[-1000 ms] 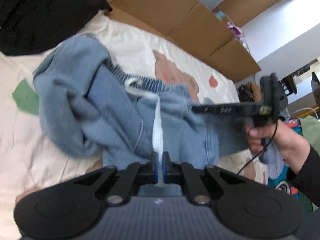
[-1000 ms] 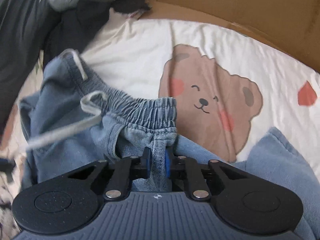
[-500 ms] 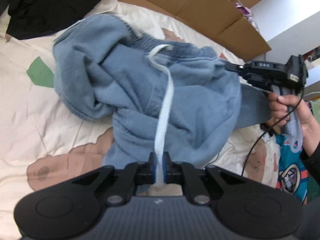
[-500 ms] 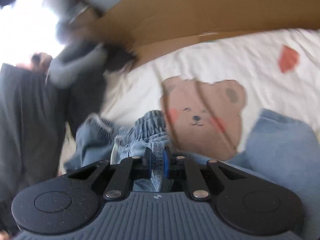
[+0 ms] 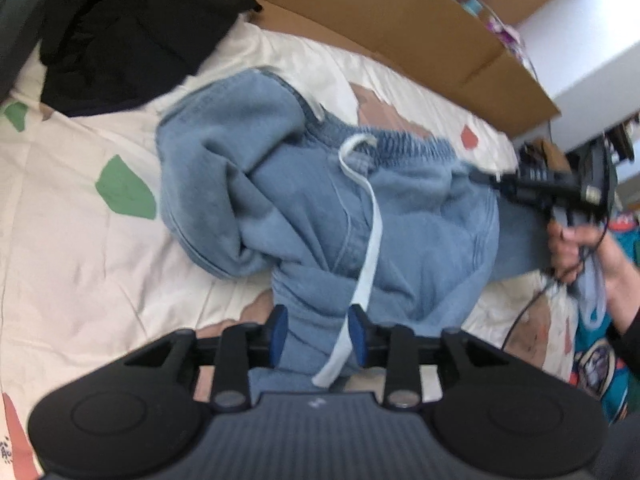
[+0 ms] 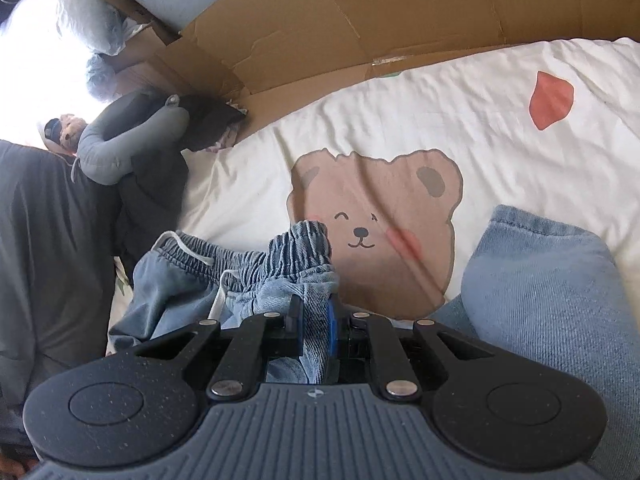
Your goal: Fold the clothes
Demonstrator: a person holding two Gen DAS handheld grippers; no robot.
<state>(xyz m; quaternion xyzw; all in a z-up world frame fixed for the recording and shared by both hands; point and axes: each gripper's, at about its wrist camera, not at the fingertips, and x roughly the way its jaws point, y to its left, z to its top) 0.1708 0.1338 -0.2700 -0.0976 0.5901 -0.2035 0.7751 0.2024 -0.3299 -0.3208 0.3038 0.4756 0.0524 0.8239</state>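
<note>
Since a second ago the left gripper [image 5: 316, 332] has let go of the white drawstring [image 5: 370, 240]: its jaws, then pinched together on the cord, have just been opening and now stand spread, with a fold of blue cloth and the loose cord end lying between the blue pads without being pressed. The right gripper [image 6: 314, 322] has rolled and swung sideways, so the cardboard and bear print sit differently in its view, but its jaws are clamped as before on a pleat of denim just below the elastic waistband [image 6: 276, 252].

The blue denim trousers [image 5: 320, 208] lie bunched in the middle of the bed [image 5: 72, 240], one leg doubled over the waistband, the other side stretched toward the right gripper, seen in the left wrist view at the garment's far edge with the person's hand [image 5: 568, 248] around its handle.

Judging by the drape, the cloth is soft, limp and fairly light, thick enough at seams and waistband to give a firm purchase. A slim cord slips and only drags the waistband, so the better hold for the left side is probably the gathered waistband or a leg hem.

Flattened cardboard boxes [image 6: 400, 20] stand along the far edge of the bed; what they hold cannot be seen. Dark clothes [image 5: 120, 28] are heaped at the bed's corner.
</note>
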